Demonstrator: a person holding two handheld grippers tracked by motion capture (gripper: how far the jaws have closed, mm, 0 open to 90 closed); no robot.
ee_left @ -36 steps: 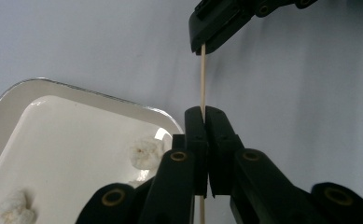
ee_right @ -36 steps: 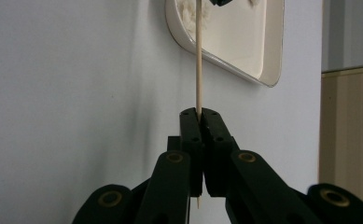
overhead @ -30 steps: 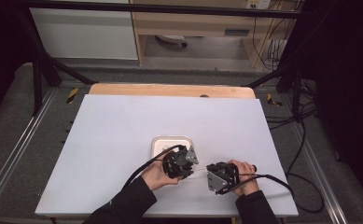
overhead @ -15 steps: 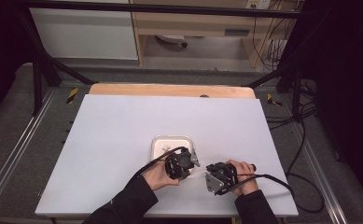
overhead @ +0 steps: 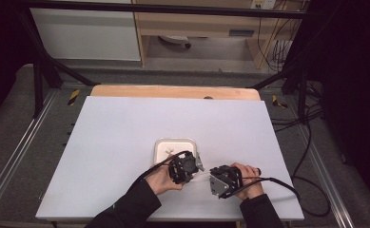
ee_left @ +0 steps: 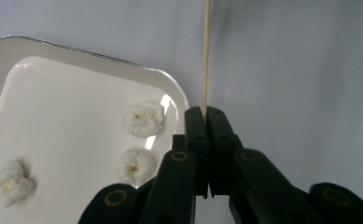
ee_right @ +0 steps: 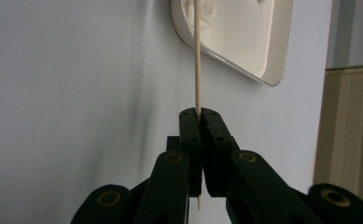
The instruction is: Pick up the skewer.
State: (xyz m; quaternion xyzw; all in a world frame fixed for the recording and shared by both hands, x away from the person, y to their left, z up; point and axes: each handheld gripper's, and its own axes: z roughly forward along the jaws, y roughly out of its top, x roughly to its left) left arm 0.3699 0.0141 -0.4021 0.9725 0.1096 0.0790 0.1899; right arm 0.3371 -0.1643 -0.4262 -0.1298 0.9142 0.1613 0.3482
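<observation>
In the lower centre of the high view, the left gripper [overhead: 195,163] and right gripper [overhead: 213,176] sit close together at the near right corner of a white tray [overhead: 162,147] on the pale table [overhead: 116,128]. Each is clenched on a thin wooden skewer: the left gripper [ee_left: 204,113] pinches one [ee_left: 206,51] rising straight to the frame's top edge beside the tray [ee_left: 58,107] (three popcorn-like white pieces [ee_left: 144,118] lie inside), and the right gripper [ee_right: 198,114] pinches a skewer [ee_right: 197,56] whose upper part crosses the tray [ee_right: 244,37] at upper centre. No writing is legible.

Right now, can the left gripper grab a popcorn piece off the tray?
Probably not: the left gripper is shut on a skewer, so it is occupied, though the popcorn on the tray lies uncovered beside it.
</observation>
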